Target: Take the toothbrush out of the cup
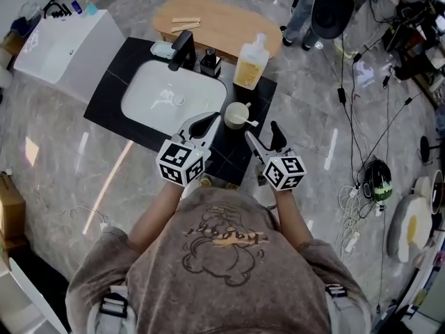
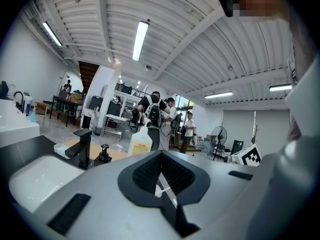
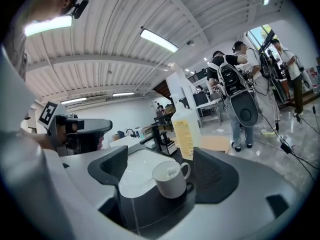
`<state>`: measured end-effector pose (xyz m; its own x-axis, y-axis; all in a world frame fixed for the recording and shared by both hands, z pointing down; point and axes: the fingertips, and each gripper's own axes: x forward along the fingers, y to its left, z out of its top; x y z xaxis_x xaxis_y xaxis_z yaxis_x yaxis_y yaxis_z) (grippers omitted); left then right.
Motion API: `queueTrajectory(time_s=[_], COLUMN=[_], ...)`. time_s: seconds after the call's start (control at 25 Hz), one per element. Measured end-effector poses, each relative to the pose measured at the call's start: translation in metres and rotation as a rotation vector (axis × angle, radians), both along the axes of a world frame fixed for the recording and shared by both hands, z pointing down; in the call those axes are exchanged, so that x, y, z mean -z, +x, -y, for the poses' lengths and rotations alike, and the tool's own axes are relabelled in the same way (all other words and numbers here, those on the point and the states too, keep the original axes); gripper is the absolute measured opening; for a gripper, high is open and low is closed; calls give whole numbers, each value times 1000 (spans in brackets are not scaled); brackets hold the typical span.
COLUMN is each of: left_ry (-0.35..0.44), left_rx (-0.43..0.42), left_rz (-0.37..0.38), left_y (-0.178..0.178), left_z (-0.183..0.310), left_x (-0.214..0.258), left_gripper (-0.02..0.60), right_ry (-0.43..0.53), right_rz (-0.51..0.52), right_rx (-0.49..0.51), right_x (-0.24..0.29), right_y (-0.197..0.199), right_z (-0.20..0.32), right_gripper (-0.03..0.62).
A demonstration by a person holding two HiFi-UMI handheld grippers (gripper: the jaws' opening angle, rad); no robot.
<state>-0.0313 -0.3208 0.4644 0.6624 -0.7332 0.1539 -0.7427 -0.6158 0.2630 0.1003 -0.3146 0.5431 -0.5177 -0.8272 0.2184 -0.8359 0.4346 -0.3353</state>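
Note:
A white cup (image 1: 236,115) stands on the black counter (image 1: 240,155) just right of the sink basin (image 1: 149,89). The white toothbrush (image 1: 248,122) rests in it, its handle sticking out to the right. My left gripper (image 1: 204,124) is shut and empty, its tip just left of the cup; in the left gripper view its jaws (image 2: 161,176) meet. My right gripper (image 1: 266,139) is open, below and right of the cup. In the right gripper view the cup (image 3: 170,180) stands between the spread jaws (image 3: 162,171), untouched, with the toothbrush (image 3: 171,170) showing inside.
A black faucet (image 1: 183,49), a small black dispenser (image 1: 211,61) and a bottle of yellow liquid (image 1: 250,62) line the counter's far edge. A wooden oval table (image 1: 222,26) stands behind. Cables (image 1: 361,145) cover the floor on the right. People (image 3: 235,84) stand in the background.

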Motion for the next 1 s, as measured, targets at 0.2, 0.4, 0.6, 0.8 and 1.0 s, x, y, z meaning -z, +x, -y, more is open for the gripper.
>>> queueTrajectory(time_s=[0.2,0.4,0.6,0.8,1.0], left_ry=[-4,-14,-15,-24,-26], left_rx=[15,44,80,122,147], left_rz=[18,21,28,24,31], left_y=[-3,-10,-19,-32,-40], left_z=[-1,-1,-1,-1,1], left_x=[-5,-8,-10,-9,-9], left_gripper=[21,21,21,21,21], right_ry=[-28,-66,-104,-115,-111], right_rz=[-24,-49,-70,-85,-106], right_rx=[41,67,99,110,107], right_x=[-26,-52,-76,-86,-87], right_y=[-9,-16,-22,-26,-27], right_z=[10,21,28,35,39], right_gripper=[385,358,325,293,233])
